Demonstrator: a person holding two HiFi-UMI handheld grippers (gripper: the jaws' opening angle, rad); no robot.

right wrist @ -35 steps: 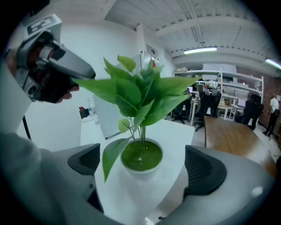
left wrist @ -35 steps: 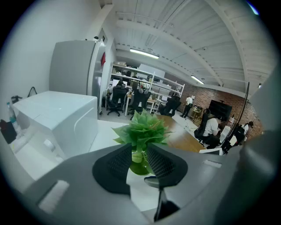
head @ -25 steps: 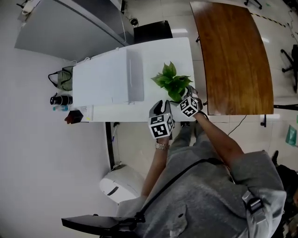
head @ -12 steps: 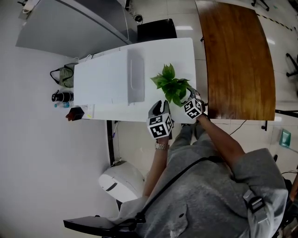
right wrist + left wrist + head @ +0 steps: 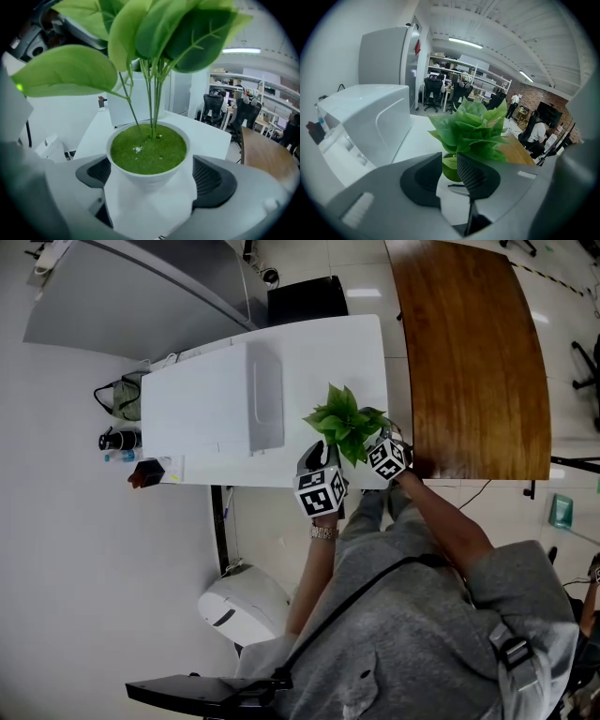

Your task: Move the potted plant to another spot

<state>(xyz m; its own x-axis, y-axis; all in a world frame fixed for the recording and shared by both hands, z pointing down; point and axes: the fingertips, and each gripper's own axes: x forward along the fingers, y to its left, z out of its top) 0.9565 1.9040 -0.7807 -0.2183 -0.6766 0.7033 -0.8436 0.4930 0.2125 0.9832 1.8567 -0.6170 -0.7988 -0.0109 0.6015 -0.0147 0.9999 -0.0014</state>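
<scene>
The potted plant (image 5: 345, 423) has broad green leaves and a white pot (image 5: 147, 201) filled with green moss. It is at the near right corner of the white table (image 5: 319, 352). My right gripper (image 5: 152, 177) is around the pot. Both pads (image 5: 209, 180) lie against its sides, and the jaws are opening a little with the pot between them. In the head view that gripper (image 5: 372, 443) sits under the leaves. My left gripper (image 5: 319, 454) hovers just left of the plant (image 5: 476, 129). Its jaws (image 5: 450, 164) stand a narrow gap apart with nothing in them.
A white box-shaped appliance (image 5: 248, 395) covers the table's left half, and small items (image 5: 122, 440) hang off its left end. A brown wooden table (image 5: 473, 352) stands close on the right. A dark cabinet (image 5: 305, 301) is behind, and a white bin (image 5: 239, 610) is on the floor.
The plant's leaves have shifted slightly toward the table's near edge and the grippers. Both hands have stayed almost where they were.
</scene>
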